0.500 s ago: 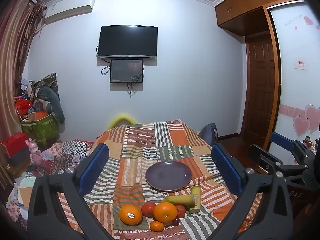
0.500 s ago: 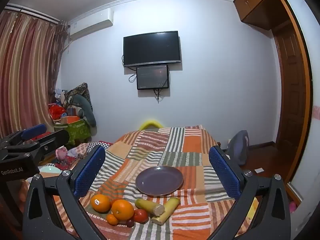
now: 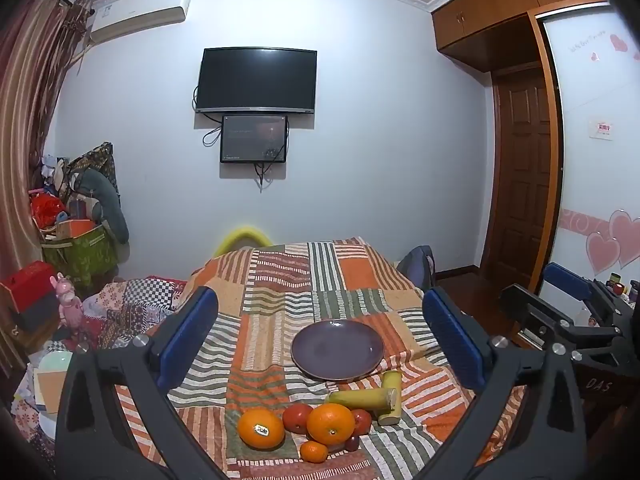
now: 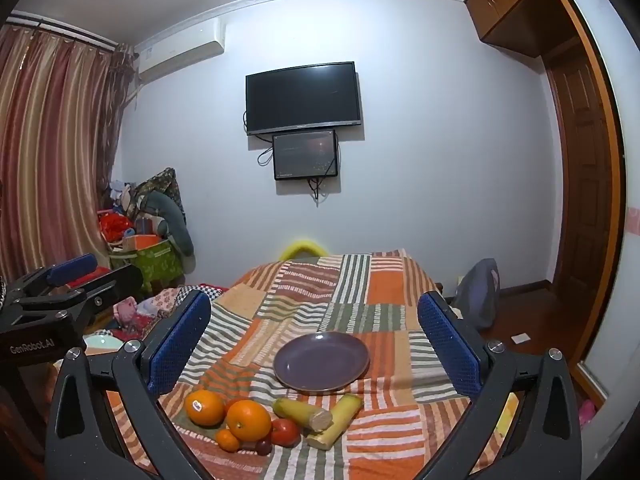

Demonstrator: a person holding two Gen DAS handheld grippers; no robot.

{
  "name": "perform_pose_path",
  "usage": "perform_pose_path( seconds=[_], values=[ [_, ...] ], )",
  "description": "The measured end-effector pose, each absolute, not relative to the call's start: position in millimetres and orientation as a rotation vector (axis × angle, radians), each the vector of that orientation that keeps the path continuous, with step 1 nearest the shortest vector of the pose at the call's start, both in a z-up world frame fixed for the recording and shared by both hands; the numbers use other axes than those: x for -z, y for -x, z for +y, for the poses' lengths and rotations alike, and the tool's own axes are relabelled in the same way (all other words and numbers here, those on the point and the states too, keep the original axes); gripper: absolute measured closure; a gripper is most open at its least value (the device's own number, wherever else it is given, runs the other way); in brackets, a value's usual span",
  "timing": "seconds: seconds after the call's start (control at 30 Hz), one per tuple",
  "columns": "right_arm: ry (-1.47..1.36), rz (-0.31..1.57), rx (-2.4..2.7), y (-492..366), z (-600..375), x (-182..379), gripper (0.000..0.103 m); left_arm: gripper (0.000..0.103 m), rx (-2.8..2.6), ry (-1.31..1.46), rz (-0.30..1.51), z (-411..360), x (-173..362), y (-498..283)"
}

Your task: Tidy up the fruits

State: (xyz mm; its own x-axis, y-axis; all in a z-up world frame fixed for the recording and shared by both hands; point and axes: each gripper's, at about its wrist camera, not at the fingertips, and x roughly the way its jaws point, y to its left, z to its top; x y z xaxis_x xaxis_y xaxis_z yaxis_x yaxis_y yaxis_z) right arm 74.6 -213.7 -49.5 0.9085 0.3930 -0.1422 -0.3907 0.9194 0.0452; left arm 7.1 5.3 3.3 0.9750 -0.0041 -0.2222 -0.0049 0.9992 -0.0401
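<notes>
Left tongs (image 3: 320,336): spread wide, empty, hung over the near end of the table.
Right tongs (image 4: 314,338): spread wide too, empty, level with the left pair.
Plate (image 3: 337,349): purple, bare, lay flat on the striped cloth (image 3: 280,280) mid-table.
Fruit pile: sat at 6 o'clock of the plate, apart from it.
Oranges: stickered one (image 3: 261,428) at 9 o'clock of the pile, bigger one (image 3: 331,423) at centre, small one (image 3: 313,451) at 6 o'clock.
Tomatoes (image 3: 297,418): tucked behind the oranges.
Cane pieces (image 3: 362,398): two yellow-green sticks, crossed at 2 o'clock of the pile.
</notes>
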Motion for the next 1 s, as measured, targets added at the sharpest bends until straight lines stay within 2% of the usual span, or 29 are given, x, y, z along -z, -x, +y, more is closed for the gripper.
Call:
perform_pose_path(
  seconds=[1.0],
  values=[
    [-0.018, 0.153, -0.405, -74, -214, 50, 0.0, 0.0, -0.002, 0.04, 0.223, 4, 8, -5]
  ],
)
